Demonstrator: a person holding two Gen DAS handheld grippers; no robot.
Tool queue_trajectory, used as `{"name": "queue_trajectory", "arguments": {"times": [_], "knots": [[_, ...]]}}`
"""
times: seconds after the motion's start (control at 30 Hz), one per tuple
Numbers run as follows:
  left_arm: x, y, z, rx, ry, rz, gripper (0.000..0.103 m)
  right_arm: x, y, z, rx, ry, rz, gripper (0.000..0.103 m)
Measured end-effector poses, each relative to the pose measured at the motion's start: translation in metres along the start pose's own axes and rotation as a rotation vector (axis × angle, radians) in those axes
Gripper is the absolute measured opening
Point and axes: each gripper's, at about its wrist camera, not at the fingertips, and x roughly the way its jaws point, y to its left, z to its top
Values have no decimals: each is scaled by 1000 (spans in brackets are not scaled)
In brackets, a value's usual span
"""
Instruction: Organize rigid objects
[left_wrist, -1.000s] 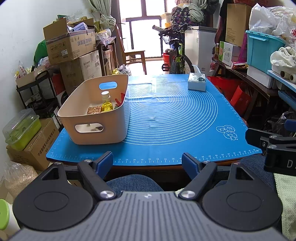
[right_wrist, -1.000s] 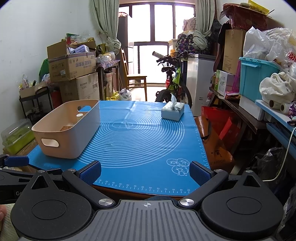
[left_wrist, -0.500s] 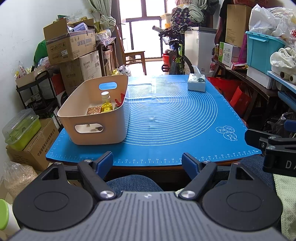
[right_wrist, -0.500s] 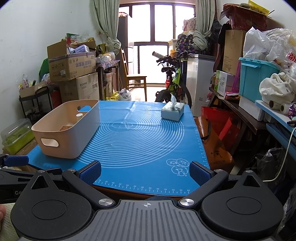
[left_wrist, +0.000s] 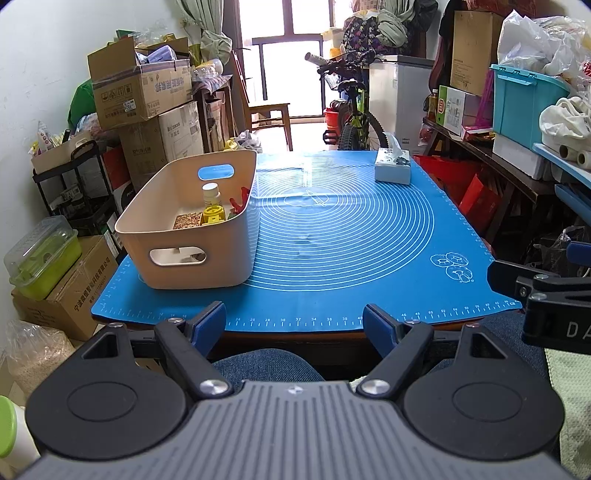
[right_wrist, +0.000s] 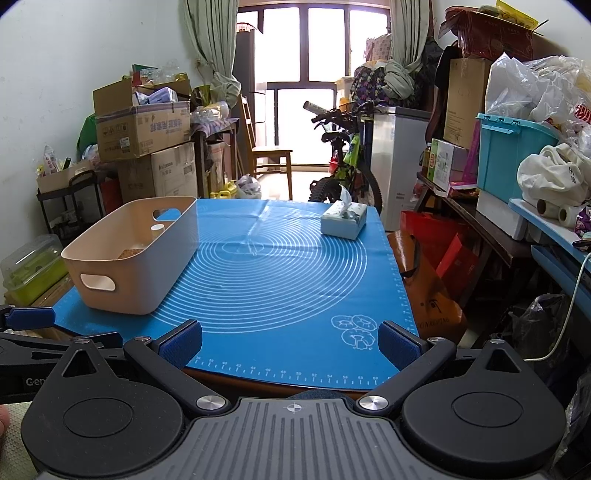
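A beige plastic basket (left_wrist: 236, 254) stands on the left of the blue mat (left_wrist: 343, 236). In it I see a white-capped bottle (left_wrist: 211, 194), a yellow toy (left_wrist: 213, 215), a red piece (left_wrist: 239, 196) and a cork-textured block (left_wrist: 183, 220). The basket also shows in the right wrist view (right_wrist: 155, 266). My left gripper (left_wrist: 295, 320) is open and empty, held back at the table's near edge. My right gripper (right_wrist: 290, 341) is open and empty, also at the near edge, right of the basket. Part of the right gripper shows at the left wrist view's right edge (left_wrist: 546, 291).
A tissue box (left_wrist: 392, 167) sits at the mat's far right (right_wrist: 343, 220). Cardboard boxes (left_wrist: 140, 88) and a rack stand left of the table. A bicycle (left_wrist: 351, 110) is behind it. Shelves with a teal bin (left_wrist: 524, 99) line the right. My knee in jeans (left_wrist: 266, 365) is below.
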Motion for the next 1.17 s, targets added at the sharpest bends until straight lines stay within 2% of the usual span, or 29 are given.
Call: {"name": "queue_trajectory", "arguments": {"times": [1.17], "knots": [[1, 0, 0, -3, -5, 0, 81, 0, -2, 1, -2, 6, -1, 101]]}}
